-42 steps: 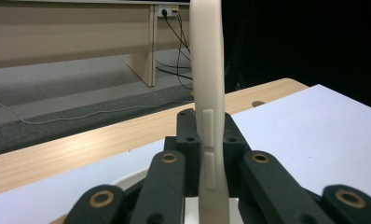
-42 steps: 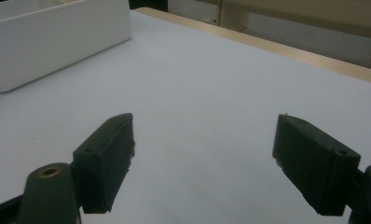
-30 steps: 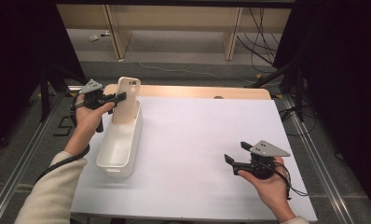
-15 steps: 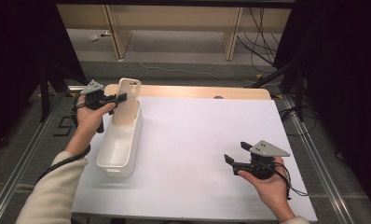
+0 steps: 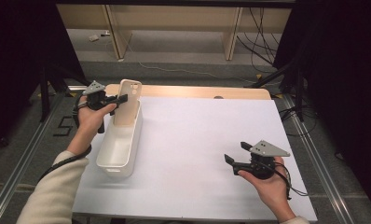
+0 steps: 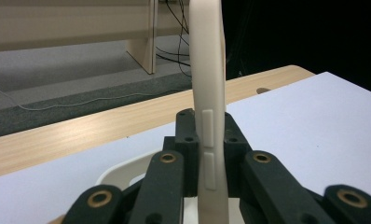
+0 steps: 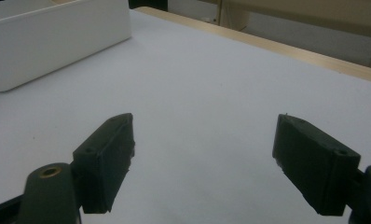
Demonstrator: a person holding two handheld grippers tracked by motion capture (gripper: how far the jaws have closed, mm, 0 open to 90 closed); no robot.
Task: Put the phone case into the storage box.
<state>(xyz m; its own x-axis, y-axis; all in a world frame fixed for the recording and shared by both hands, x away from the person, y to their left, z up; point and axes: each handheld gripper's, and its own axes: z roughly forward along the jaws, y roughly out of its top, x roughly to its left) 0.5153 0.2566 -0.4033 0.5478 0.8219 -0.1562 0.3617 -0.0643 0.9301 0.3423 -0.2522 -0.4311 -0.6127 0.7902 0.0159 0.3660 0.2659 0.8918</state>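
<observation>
A cream phone case point(image 5: 128, 100) stands upright with its lower end inside the far end of a white bin point(image 5: 110, 167) at the table's left. My left gripper point(image 5: 121, 99) is shut on the case's edge from the left. In the left gripper view the case point(image 6: 207, 70) rises edge-on between the black jaws of that gripper point(image 6: 206, 135), its side buttons facing the camera. My right gripper point(image 5: 236, 152) rests open near the table's front right, pointing left, with nothing between its jaws. The right gripper view shows this gripper point(image 7: 204, 154) above bare white sheet.
A white sheet point(image 5: 202, 140) covers most of the table, with a strip of wooden top point(image 5: 197, 92) along the far edge. The bin's long wall point(image 7: 58, 37) lies off to the upper left in the right gripper view. Cables trail on the floor beyond the table.
</observation>
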